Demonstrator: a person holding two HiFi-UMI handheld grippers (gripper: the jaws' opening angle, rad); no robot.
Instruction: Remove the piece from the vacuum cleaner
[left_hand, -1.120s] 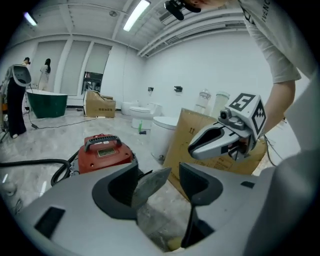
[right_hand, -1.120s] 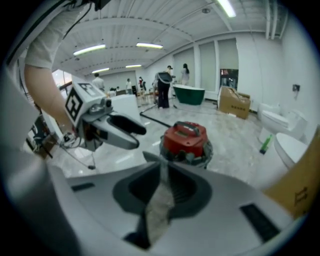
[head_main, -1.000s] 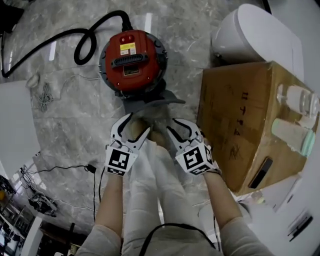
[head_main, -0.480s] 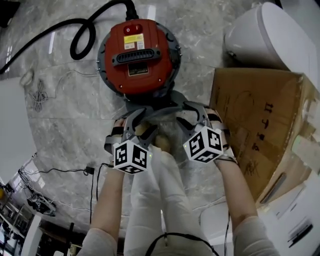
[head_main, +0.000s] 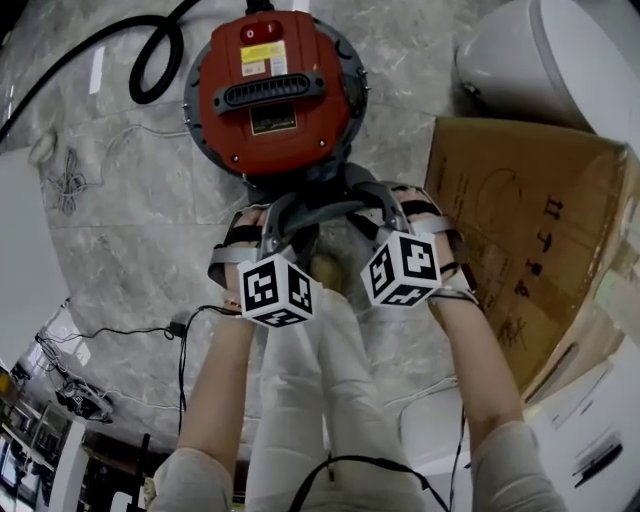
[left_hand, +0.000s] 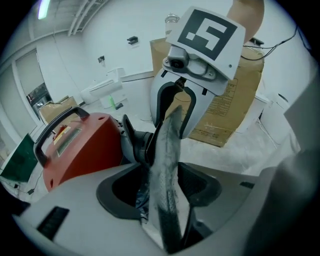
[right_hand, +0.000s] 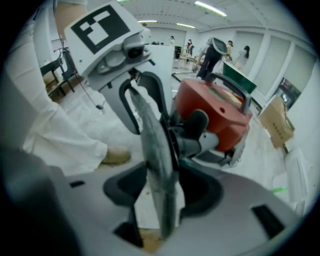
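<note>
Both claws were clamped on one flat grey plastic piece. The left claw pinched its left edge and the right claw its right edge. In each gripper view the piece stood edge-on between the jaws, with the pads closed against its two faces. The two claws faced each other across the piece, which lay just ahead of the marker cubes.

A brown cardboard box stood near the outer side of the right claw. Straight ahead of both claws sat the round red vacuum cleaner with its black top handle. The held piece touched the vacuum's front, and its far face sat against the grey round port there. A white rounded plastic body stood ahead and to the right of the right claw, beyond the box.

A thick black hose looped ahead and to the left of the left claw, well apart from it. A thin black cable trailed over the marbled grey floor behind the left claw. The person's tan shoe showed below, between the two claws.
</note>
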